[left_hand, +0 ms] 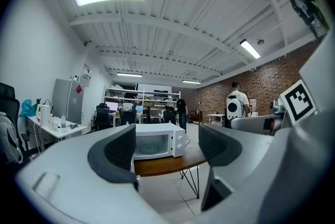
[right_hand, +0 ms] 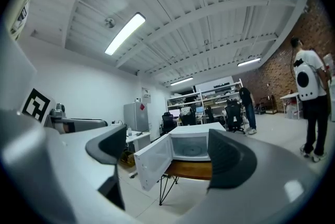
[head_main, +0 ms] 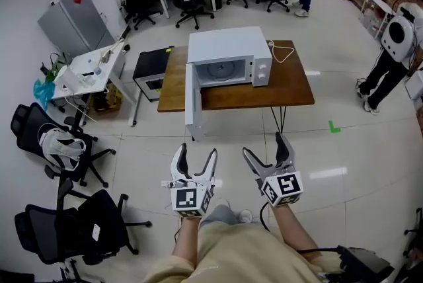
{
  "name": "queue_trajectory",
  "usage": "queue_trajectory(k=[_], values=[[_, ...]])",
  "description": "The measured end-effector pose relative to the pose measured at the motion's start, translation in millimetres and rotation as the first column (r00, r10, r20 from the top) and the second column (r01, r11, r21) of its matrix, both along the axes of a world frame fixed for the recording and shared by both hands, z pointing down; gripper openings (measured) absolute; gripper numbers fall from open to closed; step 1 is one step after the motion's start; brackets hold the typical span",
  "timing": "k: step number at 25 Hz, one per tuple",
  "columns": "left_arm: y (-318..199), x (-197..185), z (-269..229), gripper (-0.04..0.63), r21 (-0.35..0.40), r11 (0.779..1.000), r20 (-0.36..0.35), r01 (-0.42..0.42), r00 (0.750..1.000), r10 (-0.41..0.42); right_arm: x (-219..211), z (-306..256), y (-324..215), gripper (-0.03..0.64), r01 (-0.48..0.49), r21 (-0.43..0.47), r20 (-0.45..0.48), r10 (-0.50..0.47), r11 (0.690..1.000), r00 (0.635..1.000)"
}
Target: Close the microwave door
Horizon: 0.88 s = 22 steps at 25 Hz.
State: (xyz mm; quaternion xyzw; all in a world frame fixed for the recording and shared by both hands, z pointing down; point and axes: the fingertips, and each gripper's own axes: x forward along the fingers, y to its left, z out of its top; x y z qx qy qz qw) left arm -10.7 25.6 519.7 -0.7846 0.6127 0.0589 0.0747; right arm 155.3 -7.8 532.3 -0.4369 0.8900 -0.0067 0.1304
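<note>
A white microwave [head_main: 228, 57] stands on a brown wooden table [head_main: 291, 86], and its door [head_main: 193, 100] is swung wide open toward me at the left. Both grippers hover over the floor short of the table, apart from the microwave. My left gripper [head_main: 197, 151] is open with nothing between its fingers. My right gripper [head_main: 264, 145] is open and empty too. In the left gripper view the microwave [left_hand: 157, 142] shows between the open jaws of the left gripper [left_hand: 166, 147]. In the right gripper view the open door [right_hand: 154, 161] and the oven cavity [right_hand: 196, 145] lie ahead of the right gripper [right_hand: 172, 152].
Two black office chairs [head_main: 59, 143] [head_main: 73, 229] stand at my left. A low black cabinet [head_main: 153, 70] and a white desk [head_main: 89, 70] sit left of the table. A person [head_main: 393, 57] stands at the far right. Green tape [head_main: 334, 126] marks the floor.
</note>
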Motion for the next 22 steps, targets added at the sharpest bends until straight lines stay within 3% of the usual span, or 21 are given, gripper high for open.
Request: queue_trajectory(k=[3, 7, 10, 14, 17, 22], values=[[-40, -3, -7, 0.359, -0.025, 1.000, -0.010, 0.002, 1.000, -0.002, -4, -5, -40, 0.474, 0.008, -0.029, -0.002, -0.008, 1.000, 1.000], [-100, -43, -1, 0.359, -0.043, 0.999, -0.038, 0.004, 0.999, -0.005, -35, 4, -97, 0.474, 0.001, -0.056, -0.033, -0.003, 0.998, 0.999], [-148, -66, 10, 0.359, -0.075, 0.997, -0.008, 0.008, 1.000, -0.009, -55, 8, -146, 0.472, -0.001, -0.049, -0.046, -0.001, 0.999, 0.999], [-209, -107, -6, 0.359, 0.015, 1.000, -0.022, 0.003, 1.000, -0.003, -94, -10, -207, 0.472, -0.012, 0.002, -0.062, 0.012, 1.000, 0.998], [-255, -128, -18, 0.359, 0.033, 0.999, -0.042, -0.003, 0.999, 0.005, -115, -28, -257, 0.472, -0.030, 0.033, -0.063, 0.032, 0.999, 0.998], [-336, -156, -28, 0.359, 0.029, 0.998, -0.017, -0.064, 0.998, 0.065, -153, -44, -330, 0.467, -0.052, 0.045, -0.060, 0.054, 0.998, 0.997]])
